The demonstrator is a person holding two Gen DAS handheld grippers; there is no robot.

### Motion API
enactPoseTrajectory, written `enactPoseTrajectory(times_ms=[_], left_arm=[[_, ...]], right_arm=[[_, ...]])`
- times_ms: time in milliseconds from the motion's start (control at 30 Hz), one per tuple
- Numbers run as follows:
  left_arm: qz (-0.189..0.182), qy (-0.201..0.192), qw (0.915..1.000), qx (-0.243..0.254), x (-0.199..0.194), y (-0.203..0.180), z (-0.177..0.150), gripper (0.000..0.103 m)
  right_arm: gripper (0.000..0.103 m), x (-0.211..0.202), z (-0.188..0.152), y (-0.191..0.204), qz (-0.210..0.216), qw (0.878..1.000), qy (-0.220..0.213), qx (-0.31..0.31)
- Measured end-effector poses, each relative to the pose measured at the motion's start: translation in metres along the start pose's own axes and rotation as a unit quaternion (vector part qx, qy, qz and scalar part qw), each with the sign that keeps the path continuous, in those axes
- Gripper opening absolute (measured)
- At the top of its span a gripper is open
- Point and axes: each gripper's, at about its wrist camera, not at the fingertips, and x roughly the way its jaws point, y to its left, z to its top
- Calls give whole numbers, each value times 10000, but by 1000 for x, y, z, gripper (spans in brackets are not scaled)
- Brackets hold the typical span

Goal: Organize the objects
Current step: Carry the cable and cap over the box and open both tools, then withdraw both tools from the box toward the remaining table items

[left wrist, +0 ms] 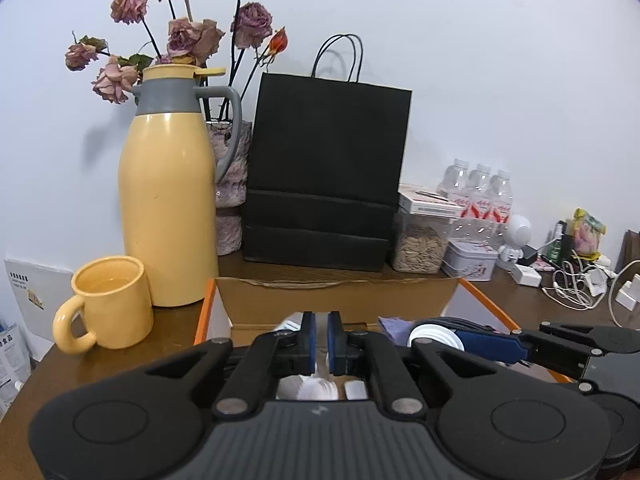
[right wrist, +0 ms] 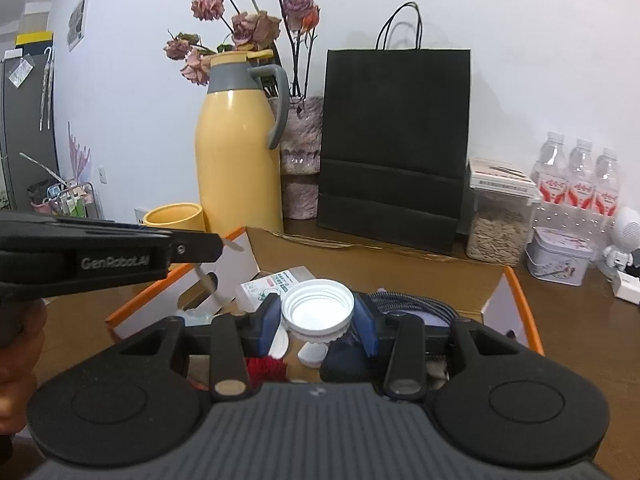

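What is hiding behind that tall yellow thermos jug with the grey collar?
Behind the yellow thermos jug stands a pinkish textured vase of dried roses. The jug covers the vase's left side, and the black paper bag crowds its right.

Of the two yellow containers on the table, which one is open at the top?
The short yellow mug, beside the tall yellow thermos jug. The mug has no cover; the jug is closed by a lid.
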Motion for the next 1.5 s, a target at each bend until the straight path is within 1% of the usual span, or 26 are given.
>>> enactPoseTrajectory(times_ms=[100, 167, 200, 233, 267, 300, 333, 367, 400, 433, 467, 667, 900, 1133, 1233, 1367, 1500], left_arm=[[52, 59, 10000, -46, 16, 6, 3, 5], [145, 124, 9998, -37, 25, 8, 4, 7], [197, 175, 9997, -6, 30, 8, 5, 9], [241, 228, 9994, 26, 35, 9, 5, 13], [291, 259, 9992, 46, 39, 9, 5, 24], [331, 290, 9990, 75, 42, 10, 5, 32], [349, 311, 9989, 101, 45, 11, 5, 54], [372, 325, 9987, 122, 47, 11, 4, 79], [419, 322, 9985, 154, 48, 11, 4, 90], [471, 268, 9984, 183, 48, 11, 4, 99], [517, 188, 9983, 208, 46, 10, 3, 99], [563, 147, 9980, 248, 42, 6, 3, 101], [621, 11, 9978, 253, 28, 2, 0, 101], [620, -99, 9978, 217, -3, -2, -11, 101], [539, -183, 9982, 194, -19, 0, -19, 101], [527, -146, 9984, 160, -38, 1, -36, 101], [510, 85, 9983, 265, -51, 0, -56, 101]], right_arm=[[42, 13, 3, -1, -30, 10000, 39, -13], [42, 21, 5, -3, -75, 9999, 66, -29], [46, 25, 5, -3, -108, 9999, 93, -51], [50, 28, 5, -4, -142, 9998, 124, -70], [61, 31, 5, -5, -201, 9997, 150, -74], [74, 34, 5, -5, -257, 9995, 167, -84], [82, 35, 4, -6, -326, 9993, 177, -106], [91, 36, 2, -8, -377, 9991, 176, -113], [98, 35, 2, -9, -419, 9989, 180, -116], [100, 35, 1, -10, -444, 9988, 189, -122], [103, 34, 1, -11, -468, 9987, 187, -118], [103, 28, 2, -15, -451, 9989, 152, -58], [103, 15, -2, -15, -529, 9986, 64, -70], [103, -16, -12, -12, -631, 9979, -123, -80], [103, -32, -21, -8, -731, 9970, -213, -132], [103, -52, -38, -5, -756, 9969, -197, -120], [103, -64, -56, -3, -783, 9969, -21, -80]])
